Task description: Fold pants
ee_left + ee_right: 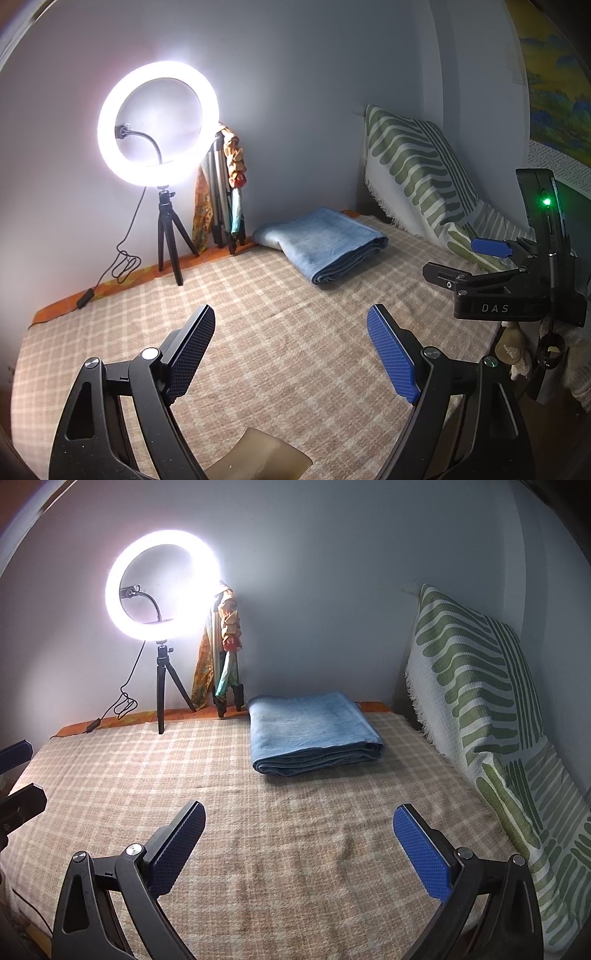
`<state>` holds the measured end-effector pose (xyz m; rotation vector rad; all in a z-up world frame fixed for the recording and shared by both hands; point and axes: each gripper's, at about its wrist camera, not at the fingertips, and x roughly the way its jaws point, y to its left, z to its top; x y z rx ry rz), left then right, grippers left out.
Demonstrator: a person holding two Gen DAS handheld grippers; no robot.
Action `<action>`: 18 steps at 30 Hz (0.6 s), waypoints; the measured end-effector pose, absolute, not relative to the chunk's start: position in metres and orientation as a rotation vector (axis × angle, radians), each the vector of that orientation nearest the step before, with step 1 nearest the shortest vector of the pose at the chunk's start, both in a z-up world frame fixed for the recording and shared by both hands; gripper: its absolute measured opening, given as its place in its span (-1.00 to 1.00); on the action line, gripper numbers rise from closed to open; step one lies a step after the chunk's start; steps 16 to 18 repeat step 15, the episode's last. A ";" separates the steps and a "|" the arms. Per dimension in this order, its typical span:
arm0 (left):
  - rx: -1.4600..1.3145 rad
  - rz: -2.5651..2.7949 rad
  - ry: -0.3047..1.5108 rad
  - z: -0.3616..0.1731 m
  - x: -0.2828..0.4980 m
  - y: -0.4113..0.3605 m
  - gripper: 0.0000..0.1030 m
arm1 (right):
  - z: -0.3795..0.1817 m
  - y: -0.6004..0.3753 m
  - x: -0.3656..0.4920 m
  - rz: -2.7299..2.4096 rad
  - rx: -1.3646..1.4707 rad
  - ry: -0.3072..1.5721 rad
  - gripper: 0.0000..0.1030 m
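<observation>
Jaws wide; pants [314, 731] well ahead.

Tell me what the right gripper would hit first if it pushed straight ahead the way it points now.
Likely the folded blue pants. The right gripper is open and empty over the checked blanket, with only bare blanket between its fingers and the pants. If it angles downward, it might touch the blanket first; depth is unclear.

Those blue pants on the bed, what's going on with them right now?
The blue pants lie folded in a neat stack on the checked blanket, near the wall. Nobody is touching them: the left claw and the right claw are both open, held apart from the pants and empty. A lit ring light stands to the left, and a green-patterned cushion leans to the right. The fold looks done.
</observation>
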<state>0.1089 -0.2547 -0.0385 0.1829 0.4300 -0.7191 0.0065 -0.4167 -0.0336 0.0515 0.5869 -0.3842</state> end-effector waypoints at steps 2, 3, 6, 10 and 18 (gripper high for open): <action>0.182 -0.718 0.433 -0.038 0.110 -0.255 0.64 | -0.034 -0.417 0.007 -0.381 0.051 0.589 1.00; 0.181 -0.717 0.433 -0.038 0.109 -0.254 0.64 | -0.034 -0.417 0.007 -0.379 0.051 0.589 1.00; 0.184 -0.713 0.431 -0.038 0.109 -0.254 0.64 | -0.035 -0.418 0.008 -0.375 0.051 0.589 1.00; 0.191 -0.707 0.425 -0.040 0.107 -0.255 0.64 | -0.036 -0.418 0.009 -0.375 0.052 0.594 1.00; 0.182 -0.712 0.418 -0.041 0.108 -0.252 0.64 | -0.039 -0.421 0.010 -0.372 0.065 0.597 1.00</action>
